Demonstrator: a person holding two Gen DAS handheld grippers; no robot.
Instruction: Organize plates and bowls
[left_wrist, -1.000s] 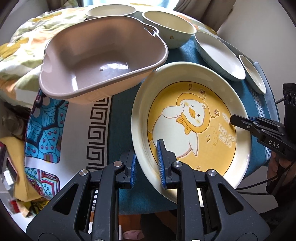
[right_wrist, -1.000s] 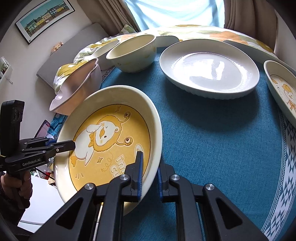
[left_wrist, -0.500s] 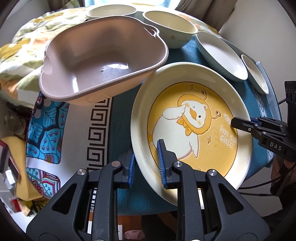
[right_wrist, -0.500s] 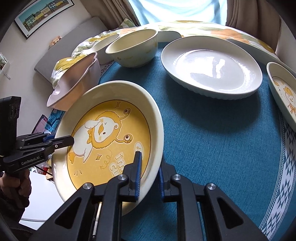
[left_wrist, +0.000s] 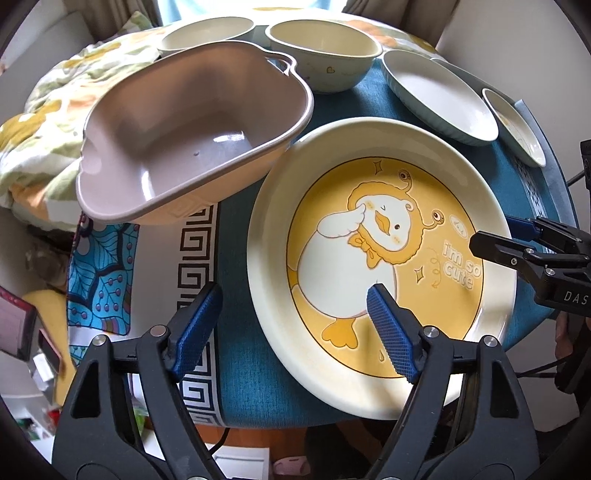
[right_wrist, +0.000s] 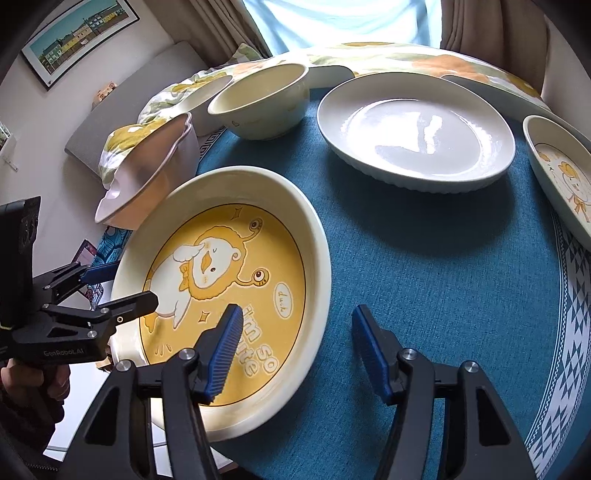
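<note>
A large cream plate with a yellow duck picture (left_wrist: 384, 243) lies on the blue tablecloth (right_wrist: 424, 295); it also shows in the right wrist view (right_wrist: 229, 280). My left gripper (left_wrist: 291, 325) is open, its jaws astride the plate's near rim. My right gripper (right_wrist: 299, 350) is open, its jaws astride the plate's opposite rim. Neither holds the plate. A pink-brown tub (left_wrist: 192, 133) sits beside the plate. Two cream bowls (left_wrist: 325, 55) (left_wrist: 207, 35), a white plate (right_wrist: 413, 129) and a small duck plate (right_wrist: 561, 173) stand further back.
The table edge runs close under the big plate near my left gripper. A flowered quilt (left_wrist: 40, 122) lies behind the tub. Clutter lies on the floor at the left (left_wrist: 33, 332). A curtain and window are at the back (right_wrist: 343, 22).
Both grippers have opened and let go of the duck plate's rim. The plate now lies flat on the cloth.
</note>
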